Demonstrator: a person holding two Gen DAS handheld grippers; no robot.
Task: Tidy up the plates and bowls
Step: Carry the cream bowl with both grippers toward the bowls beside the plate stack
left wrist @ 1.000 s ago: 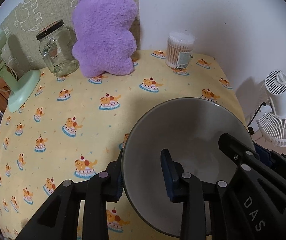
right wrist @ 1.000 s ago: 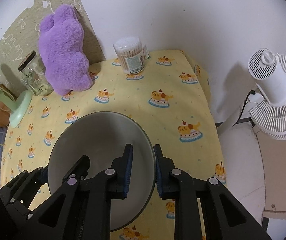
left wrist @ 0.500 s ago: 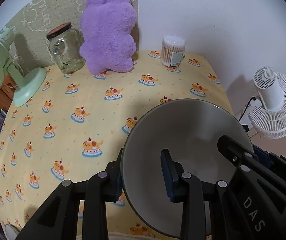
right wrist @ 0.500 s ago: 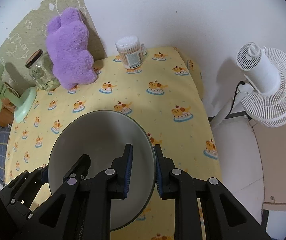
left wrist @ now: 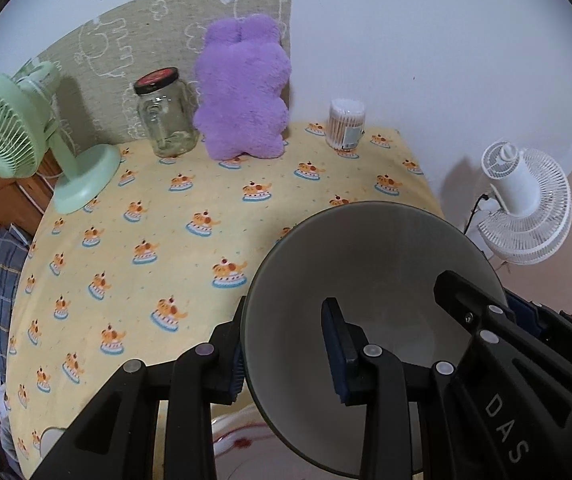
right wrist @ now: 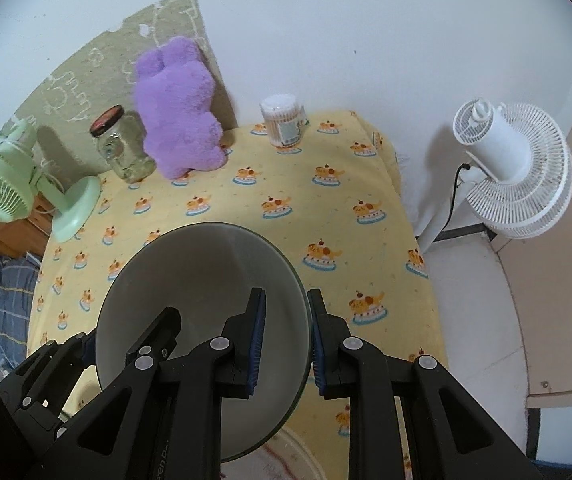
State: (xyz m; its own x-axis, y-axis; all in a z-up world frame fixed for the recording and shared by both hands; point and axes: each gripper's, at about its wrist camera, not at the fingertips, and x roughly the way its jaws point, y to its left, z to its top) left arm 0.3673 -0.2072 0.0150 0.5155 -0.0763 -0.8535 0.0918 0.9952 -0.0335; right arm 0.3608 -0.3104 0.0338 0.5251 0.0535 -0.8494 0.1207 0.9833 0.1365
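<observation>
Gripping the bowl (left wrist: 369, 280) by opposite rims, left claw (left wrist: 286, 344) and right claw (right wrist: 284, 340) clenched, directly above a plate (right wrist: 286, 458).

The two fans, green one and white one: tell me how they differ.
The mint-green plastic desk fan stands on the yellow-clothed table; the white plastic fan stands off the table, beside its right edge. The green fan shows its front grille to the camera; the white fan shows its motor housing and the back of its cage. Both have round wire-style cages.
</observation>
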